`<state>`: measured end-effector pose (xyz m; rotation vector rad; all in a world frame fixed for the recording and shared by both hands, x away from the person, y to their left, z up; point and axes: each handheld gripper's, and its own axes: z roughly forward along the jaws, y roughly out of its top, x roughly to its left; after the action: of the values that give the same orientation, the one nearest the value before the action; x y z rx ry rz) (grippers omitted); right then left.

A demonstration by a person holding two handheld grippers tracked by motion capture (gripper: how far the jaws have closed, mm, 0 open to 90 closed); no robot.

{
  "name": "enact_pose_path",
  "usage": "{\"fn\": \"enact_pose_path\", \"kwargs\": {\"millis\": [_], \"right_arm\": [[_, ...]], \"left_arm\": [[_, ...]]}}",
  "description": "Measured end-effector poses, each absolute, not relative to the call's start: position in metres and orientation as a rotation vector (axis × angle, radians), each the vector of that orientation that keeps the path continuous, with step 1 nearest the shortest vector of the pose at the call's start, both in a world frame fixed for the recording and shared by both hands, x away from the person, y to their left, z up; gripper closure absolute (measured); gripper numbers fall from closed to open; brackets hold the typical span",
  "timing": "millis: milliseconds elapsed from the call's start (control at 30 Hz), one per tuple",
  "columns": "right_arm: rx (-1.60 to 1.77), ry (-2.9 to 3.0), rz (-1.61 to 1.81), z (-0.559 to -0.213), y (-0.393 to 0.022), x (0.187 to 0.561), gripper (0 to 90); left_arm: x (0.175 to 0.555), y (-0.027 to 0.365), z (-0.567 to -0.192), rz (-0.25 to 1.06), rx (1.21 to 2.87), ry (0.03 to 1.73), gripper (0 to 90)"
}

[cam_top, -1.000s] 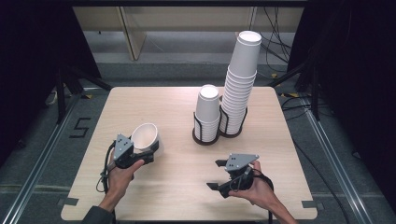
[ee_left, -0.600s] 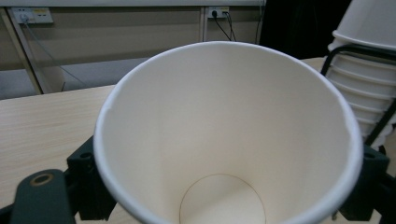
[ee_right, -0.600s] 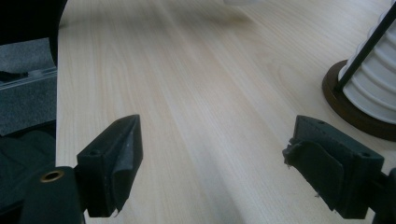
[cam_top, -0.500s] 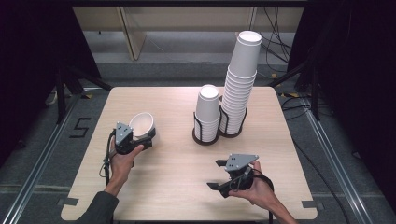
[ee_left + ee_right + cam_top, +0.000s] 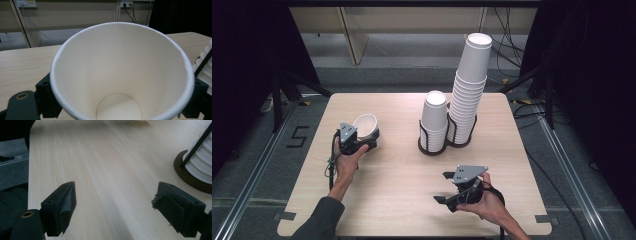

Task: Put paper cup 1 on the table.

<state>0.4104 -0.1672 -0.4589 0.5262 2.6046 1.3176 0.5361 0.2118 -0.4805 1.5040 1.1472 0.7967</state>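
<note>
now my left gripper (image 5: 362,140) clamps a smooth white paper cup (image 5: 365,125), tilted over the pale wood-grain table (image 5: 402,175); my right gripper (image 5: 451,191) hovers with its black padded jaws spread, nothing between

This looks like a lab or recording studio set up for test work. A plain wooden table (image 5: 402,185) stands on grey floor between metal rails (image 5: 257,165), with black curtains (image 5: 252,60) at both sides, tripod legs (image 5: 287,90), loose cables (image 5: 507,30) and wall sockets (image 5: 126,3) behind it.
</note>
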Motion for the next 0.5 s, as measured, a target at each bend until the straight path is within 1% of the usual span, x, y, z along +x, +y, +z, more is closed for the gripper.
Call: {"fn": "enact_pose_path", "kwargs": {"millis": [500], "right_arm": [[0.514, 2.614, 1.314, -0.460, -0.167, 0.411, 17.9]], "left_arm": [[0.565, 0.202, -0.489, 0.818, 1.506, 1.177, 13.6]]}}
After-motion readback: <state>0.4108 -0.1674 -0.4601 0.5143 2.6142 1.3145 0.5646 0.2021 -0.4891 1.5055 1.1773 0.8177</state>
